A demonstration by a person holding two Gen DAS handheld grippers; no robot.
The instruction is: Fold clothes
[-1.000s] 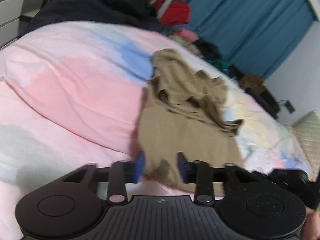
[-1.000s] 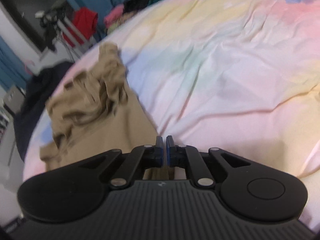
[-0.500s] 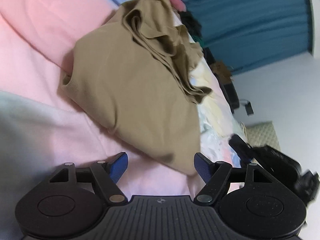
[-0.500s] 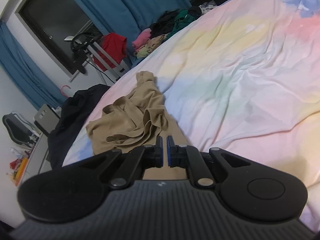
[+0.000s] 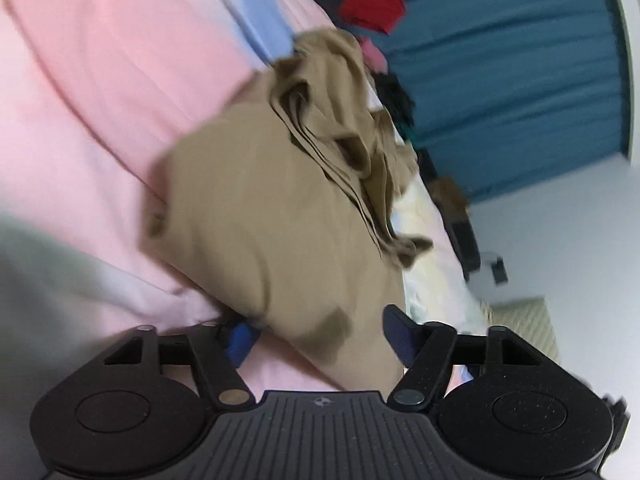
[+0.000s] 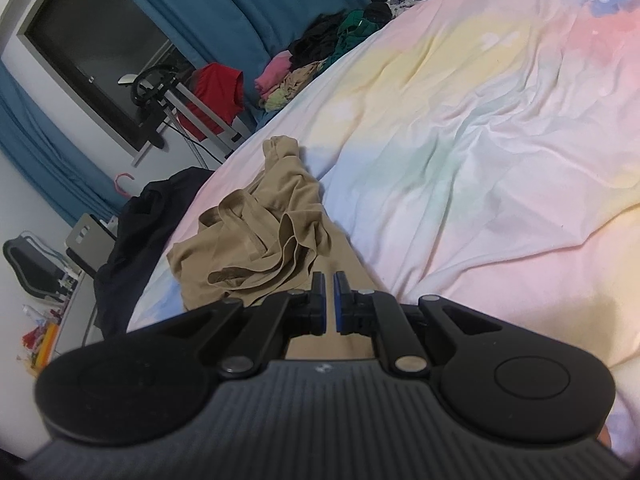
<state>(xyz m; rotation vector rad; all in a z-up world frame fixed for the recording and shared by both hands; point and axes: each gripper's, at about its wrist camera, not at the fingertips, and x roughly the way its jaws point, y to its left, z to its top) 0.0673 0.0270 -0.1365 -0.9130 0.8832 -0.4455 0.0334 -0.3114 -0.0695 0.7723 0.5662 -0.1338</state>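
Observation:
A tan garment (image 5: 272, 216) lies crumpled on the pastel bedsheet (image 5: 100, 100), its far half bunched in folds and its near half flat. My left gripper (image 5: 316, 338) is low over the bed with the garment's near corner between its blue pads. Its jaws stand wide and are closing, and I see no firm pinch on the cloth. In the right wrist view the same garment (image 6: 256, 248) lies just beyond my right gripper (image 6: 329, 296). That gripper is shut, with only a thin slit and no cloth visible between its pads.
Blue curtains (image 6: 224, 12) hang behind the bed. A red garment on a metal rack (image 6: 216, 96) and a pile of clothes (image 6: 320, 56) sit at the far side. A dark garment (image 6: 140, 232) drapes over the bed's left edge. The sheet (image 6: 480, 140) spreads wide to the right.
My left gripper dropped toward the bed and rolled, its jaws widening around the garment's near corner. The right gripper's view tipped up from the sheet toward the room; it stayed shut.

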